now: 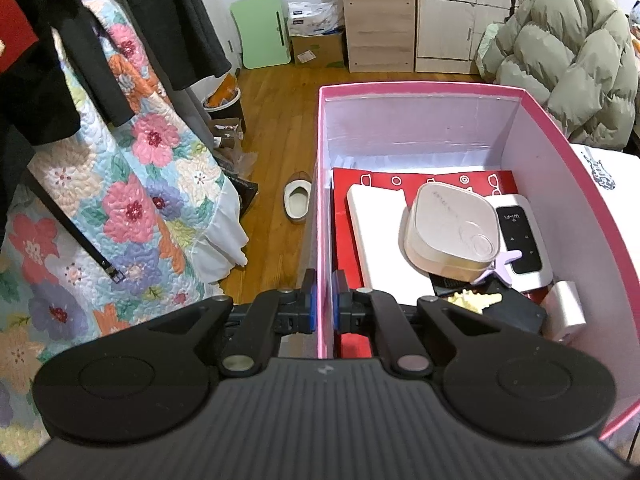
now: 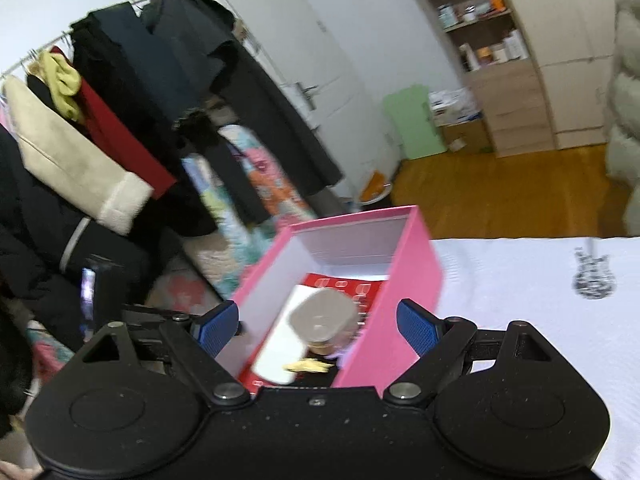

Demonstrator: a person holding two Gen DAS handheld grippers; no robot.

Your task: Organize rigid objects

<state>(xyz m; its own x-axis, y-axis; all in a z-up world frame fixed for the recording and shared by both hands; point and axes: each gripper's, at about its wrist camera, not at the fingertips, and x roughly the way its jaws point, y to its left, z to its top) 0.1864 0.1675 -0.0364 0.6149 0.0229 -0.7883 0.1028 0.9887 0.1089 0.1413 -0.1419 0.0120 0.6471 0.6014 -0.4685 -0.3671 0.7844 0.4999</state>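
Note:
A pink box (image 1: 560,152) with a white inside holds several rigid objects: a rounded white case (image 1: 448,228), a flat white box (image 1: 380,236), a white Wi-Fi device (image 1: 520,236), a silver block (image 1: 566,312), a lilac clip (image 1: 504,266), a yellow piece (image 1: 474,300) and a red card (image 1: 436,180). My left gripper (image 1: 324,304) is shut on the box's left wall near its front corner. My right gripper (image 2: 316,326) is open and empty above the pink box (image 2: 412,264), with the white case (image 2: 324,316) between its fingers in view.
The box stands on a white cloth (image 2: 520,280) with a guitar print. A floral quilt (image 1: 120,208) and hanging coats (image 2: 132,92) are to the left. A slipper (image 1: 298,200) lies on the wooden floor. A green board (image 1: 262,30), drawers (image 1: 378,28) and a puffer jacket (image 1: 568,48) stand behind.

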